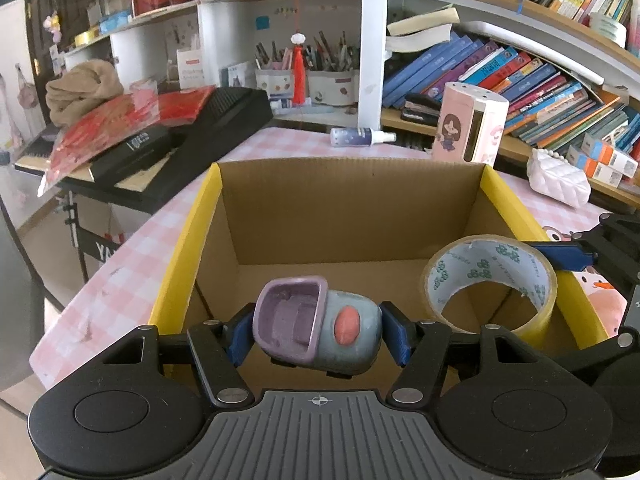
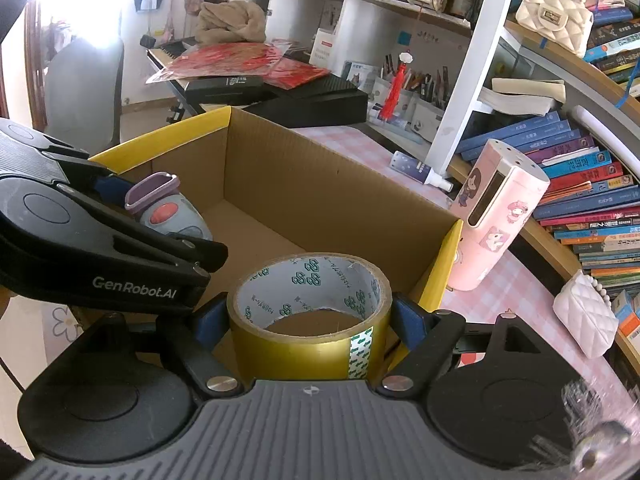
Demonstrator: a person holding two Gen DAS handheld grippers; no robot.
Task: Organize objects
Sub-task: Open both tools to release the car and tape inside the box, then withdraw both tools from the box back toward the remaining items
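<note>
An open cardboard box (image 1: 352, 200) with yellow flaps stands on the pink checked table; it also shows in the right wrist view (image 2: 304, 184). My left gripper (image 1: 318, 334) is shut on a small purple and grey toy car (image 1: 316, 328) with a red spot, held over the box's near edge. The toy also shows in the right wrist view (image 2: 168, 210). My right gripper (image 2: 310, 320) is shut on a roll of yellow-brown tape (image 2: 310, 312), held above the box's right near corner. The tape also shows in the left wrist view (image 1: 490, 284).
A pink cartoon-printed container (image 1: 470, 124) and a spray bottle (image 1: 360, 137) stand behind the box. A white quilted purse (image 1: 558, 178) lies to the right. Bookshelves (image 1: 520, 76) line the back. A black keyboard (image 1: 168, 148) with red papers sits to the left.
</note>
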